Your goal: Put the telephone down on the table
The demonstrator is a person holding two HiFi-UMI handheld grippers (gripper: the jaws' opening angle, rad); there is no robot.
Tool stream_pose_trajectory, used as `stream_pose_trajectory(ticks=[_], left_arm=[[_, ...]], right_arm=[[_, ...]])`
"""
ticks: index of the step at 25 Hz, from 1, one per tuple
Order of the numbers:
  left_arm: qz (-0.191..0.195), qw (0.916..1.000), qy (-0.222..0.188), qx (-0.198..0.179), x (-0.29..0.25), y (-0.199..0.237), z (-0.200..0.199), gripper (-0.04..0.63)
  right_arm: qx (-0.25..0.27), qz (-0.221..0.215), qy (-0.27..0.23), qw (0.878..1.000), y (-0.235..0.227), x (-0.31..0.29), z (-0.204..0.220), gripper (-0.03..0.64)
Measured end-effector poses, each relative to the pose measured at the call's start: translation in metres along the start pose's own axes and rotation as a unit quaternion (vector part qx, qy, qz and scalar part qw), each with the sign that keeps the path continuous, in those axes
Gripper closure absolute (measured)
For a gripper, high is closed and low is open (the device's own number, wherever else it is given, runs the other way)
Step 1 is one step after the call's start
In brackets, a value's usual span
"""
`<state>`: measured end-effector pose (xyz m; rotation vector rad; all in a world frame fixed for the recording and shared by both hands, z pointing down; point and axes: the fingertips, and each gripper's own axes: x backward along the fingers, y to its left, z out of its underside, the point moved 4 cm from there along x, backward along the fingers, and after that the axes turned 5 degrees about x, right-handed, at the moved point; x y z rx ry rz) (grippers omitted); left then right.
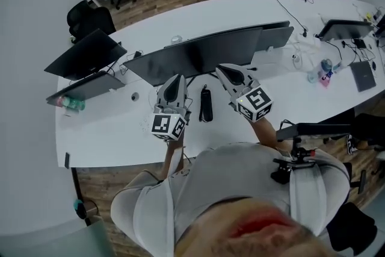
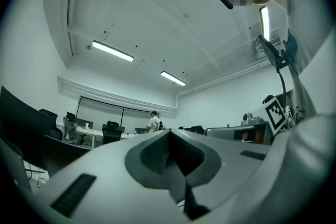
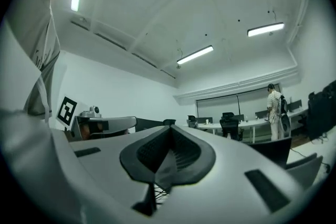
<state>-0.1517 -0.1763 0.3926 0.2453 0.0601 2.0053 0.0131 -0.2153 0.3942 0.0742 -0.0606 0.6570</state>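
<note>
Nearest the head camera is the person's grey shirt point(image 1: 240, 177), and from it both arms reach out over the long white surface point(image 1: 114, 138). Each hand carries a pair of tongs with a marker cube at the back.

The left tongs point(image 1: 178, 79) are pressed together. Their own view shows the dark ribbed pads meeting at the tip with nothing between them. The right tongs point(image 1: 224, 70) are pressed together too, and they also hold nothing. Both pairs point away from the person, roughly level, so their own views look out across the room and up at the ceiling.

The black telephone point(image 1: 206, 104) lies flat on the surface in the gap between the two pairs. It is just right of the left tongs and just left of the right tongs, and touches neither. Its long side runs much the same way as the tongs point.

Beyond the tips of both pairs stands a wide dark monitor point(image 1: 207, 54). A second monitor point(image 1: 84, 52) stands well off to the left of the left tongs, with a green bottle point(image 1: 71, 103) near it by the edge of the surface.

Far past the tongs, a person in a striped shirt point(image 2: 153, 122) stands by another desk with office chairs point(image 2: 111, 131). Strip lights point(image 2: 111, 51) glow on the ceiling above.
</note>
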Motion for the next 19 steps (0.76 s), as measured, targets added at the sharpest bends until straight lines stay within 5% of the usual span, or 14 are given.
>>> stream_pose_trajectory(ticks=[8,19], left_arm=[[0.000,0.9998,0.015,0.009,-0.001,-0.001,0.007,0.584],[-0.051,0.9983,0.029,-0.006,0.004,-0.002,0.014,0.584]], right_arm=[[-0.008,0.013,0.005,1.000,-0.009,0.004,-0.001,0.603],[-0.030,-0.010,-0.003,1.000,0.007,0.009,0.008,0.603]])
